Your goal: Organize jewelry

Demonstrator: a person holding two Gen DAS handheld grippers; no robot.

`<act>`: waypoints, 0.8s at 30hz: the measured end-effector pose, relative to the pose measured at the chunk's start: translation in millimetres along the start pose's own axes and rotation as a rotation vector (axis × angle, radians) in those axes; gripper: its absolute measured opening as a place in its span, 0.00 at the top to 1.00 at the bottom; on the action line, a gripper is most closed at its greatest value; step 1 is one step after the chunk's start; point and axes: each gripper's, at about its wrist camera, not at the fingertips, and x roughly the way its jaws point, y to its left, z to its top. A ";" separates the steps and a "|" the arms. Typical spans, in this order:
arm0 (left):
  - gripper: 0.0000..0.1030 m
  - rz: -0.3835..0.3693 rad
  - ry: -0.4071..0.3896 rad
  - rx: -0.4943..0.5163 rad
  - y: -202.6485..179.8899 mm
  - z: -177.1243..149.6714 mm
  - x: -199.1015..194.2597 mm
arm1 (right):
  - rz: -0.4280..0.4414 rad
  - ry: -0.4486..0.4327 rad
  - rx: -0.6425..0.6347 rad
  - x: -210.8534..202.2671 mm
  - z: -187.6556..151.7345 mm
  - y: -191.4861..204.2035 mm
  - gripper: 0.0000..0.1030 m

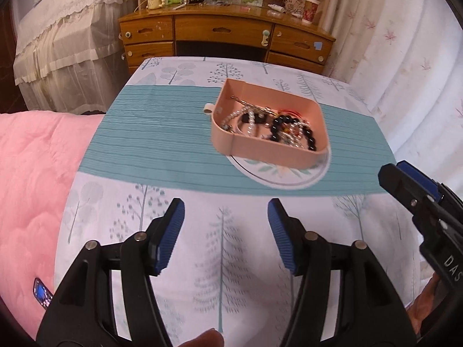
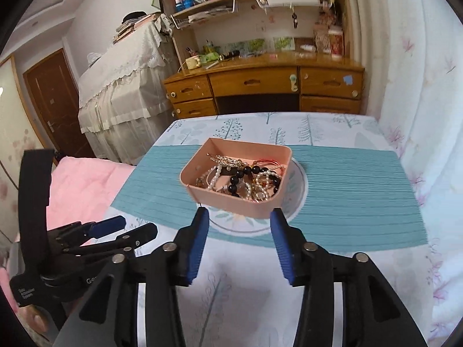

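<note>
While both pairs of tongs hang parted and empty over the near end of the tree-print cloth (image 1: 231,260), the right gripper (image 2: 238,244) sits nearer the work: the pink tray (image 2: 231,202) lies just beyond its tips, straight ahead. From the left gripper (image 1: 225,237) the same tray (image 1: 260,147) is farther off and to the right. The tray rests on a plate (image 2: 231,225), beads and pearls (image 2: 246,182) heaped inside, long side running left to right.
</note>
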 end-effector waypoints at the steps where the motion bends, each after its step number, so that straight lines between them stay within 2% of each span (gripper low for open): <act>1: 0.40 0.004 -0.009 0.004 -3.1 -6.4 -5.7 | -0.008 -0.006 -0.004 -7.4 -5.8 1.9 0.53; 7: 0.38 0.017 -0.049 0.016 -20.5 -47.5 -32.3 | -0.062 -0.029 0.006 -40.4 -44.0 6.9 0.39; 12: 0.37 0.042 -0.104 0.028 -34.7 -72.5 -50.1 | -0.067 -0.016 0.037 -59.2 -81.0 0.8 0.39; 18: 0.34 0.049 -0.116 0.038 -47.7 -92.7 -61.9 | -0.052 0.015 0.070 -69.3 -115.9 -9.4 0.39; 24: 0.33 0.071 -0.127 0.036 -53.8 -98.0 -68.8 | -0.049 0.023 0.076 -73.8 -124.1 -12.6 0.39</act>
